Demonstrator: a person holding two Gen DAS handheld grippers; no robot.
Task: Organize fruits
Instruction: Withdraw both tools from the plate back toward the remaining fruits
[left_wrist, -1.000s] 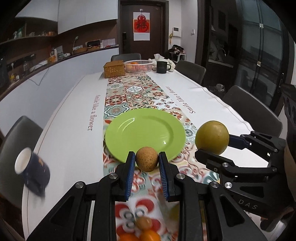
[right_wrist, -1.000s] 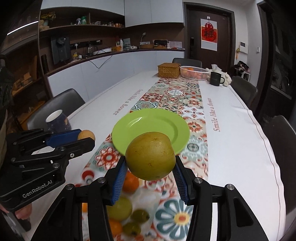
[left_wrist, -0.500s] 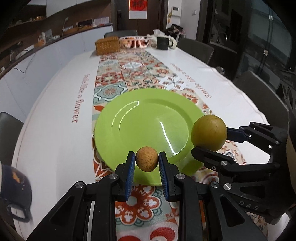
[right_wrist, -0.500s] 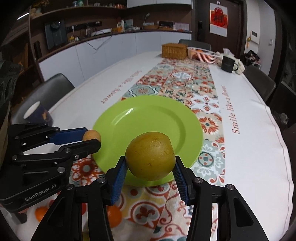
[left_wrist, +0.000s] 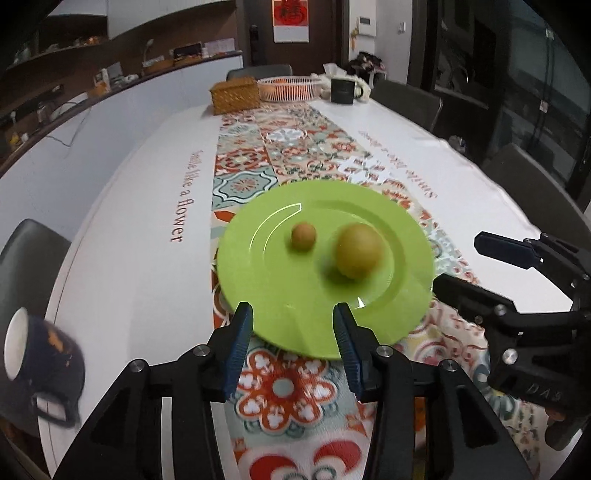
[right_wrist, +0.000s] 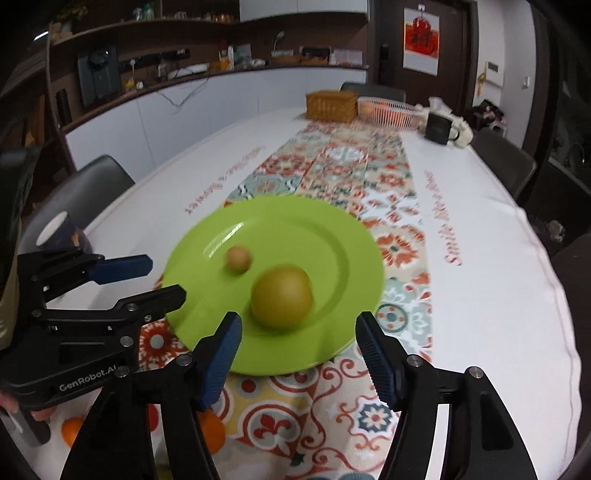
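Glossy smooth green plate (left_wrist: 258, 295), light streak on its inner ring. On plate: matt brownish small fruit (left_wrist: 303, 237), dull yellow-green pear (left_wrist: 359, 250). Under plate: matt printed cloth runner (left_wrist: 288, 391). Beyond plate: woven wicker box (left_wrist: 235, 96). Ribbed blue pads (left_wrist: 239, 345), matt black plastic frame, metal screws on left gripper (left_wrist: 293, 343).

**Both tools spread wide and empty**

The left tool (left_wrist: 293, 325) has its two blue-padded fingers (left_wrist: 240, 339) set well apart, with nothing gripped between them. The right tool (right_wrist: 297, 343) is likewise parted, its ribbed blue pads (right_wrist: 376, 365) clear of any load. The two sit side by side, each visible in the other's wrist view: the right tool (left_wrist: 480, 266) at the left camera's right edge, the left tool (right_wrist: 147, 280) at the right camera's left edge.
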